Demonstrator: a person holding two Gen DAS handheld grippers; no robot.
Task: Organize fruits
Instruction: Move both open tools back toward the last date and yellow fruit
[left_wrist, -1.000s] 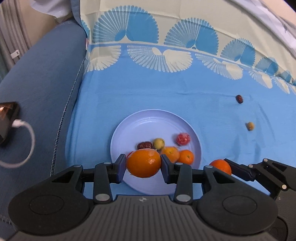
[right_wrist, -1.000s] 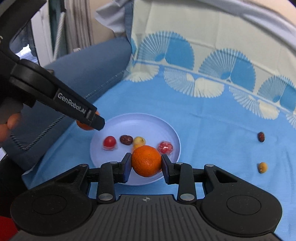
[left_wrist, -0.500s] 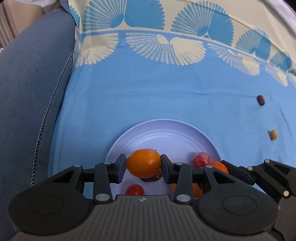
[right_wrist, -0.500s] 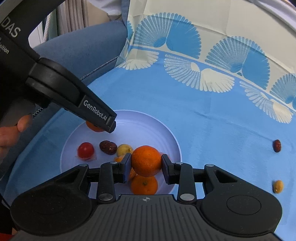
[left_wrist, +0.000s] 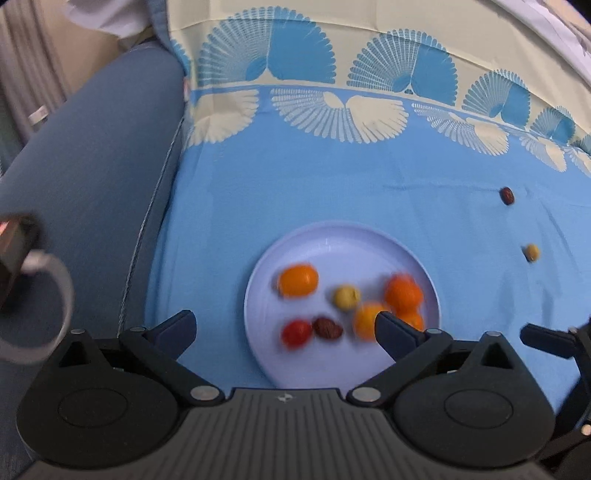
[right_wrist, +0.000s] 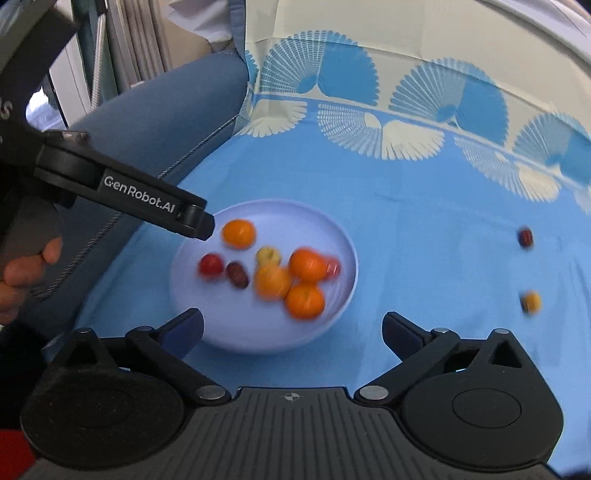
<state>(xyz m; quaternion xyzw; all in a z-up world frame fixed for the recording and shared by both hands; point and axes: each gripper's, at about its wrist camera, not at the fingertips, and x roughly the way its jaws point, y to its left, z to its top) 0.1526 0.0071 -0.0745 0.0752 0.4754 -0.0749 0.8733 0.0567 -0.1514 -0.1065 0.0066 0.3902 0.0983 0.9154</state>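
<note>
A pale blue plate (left_wrist: 332, 236) (right_wrist: 343, 243) lies on the blue cloth and holds several fruits: oranges (left_wrist: 297, 280) (right_wrist: 307, 265), a yellow fruit (left_wrist: 346, 296), a red tomato (left_wrist: 296, 333) and a dark date (left_wrist: 327, 328). My left gripper (left_wrist: 284, 325) is open and empty, just in front of the plate. My right gripper (right_wrist: 291, 328) is open and empty at the plate's near edge. A dark date (left_wrist: 507, 195) (right_wrist: 525, 237) and a small yellow fruit (left_wrist: 531, 253) (right_wrist: 530, 301) lie loose on the cloth to the right.
A blue sofa arm (left_wrist: 92, 155) (right_wrist: 155, 110) borders the cloth on the left. A phone with a white cable (left_wrist: 55, 273) lies on it. The left gripper's finger (right_wrist: 147, 199) reaches over the plate's left side in the right wrist view. The patterned cloth edge (left_wrist: 332, 110) rises behind.
Both grippers have opened and let go of their oranges, which now lie on the plate. Both grippers have drawn back from the plate.
</note>
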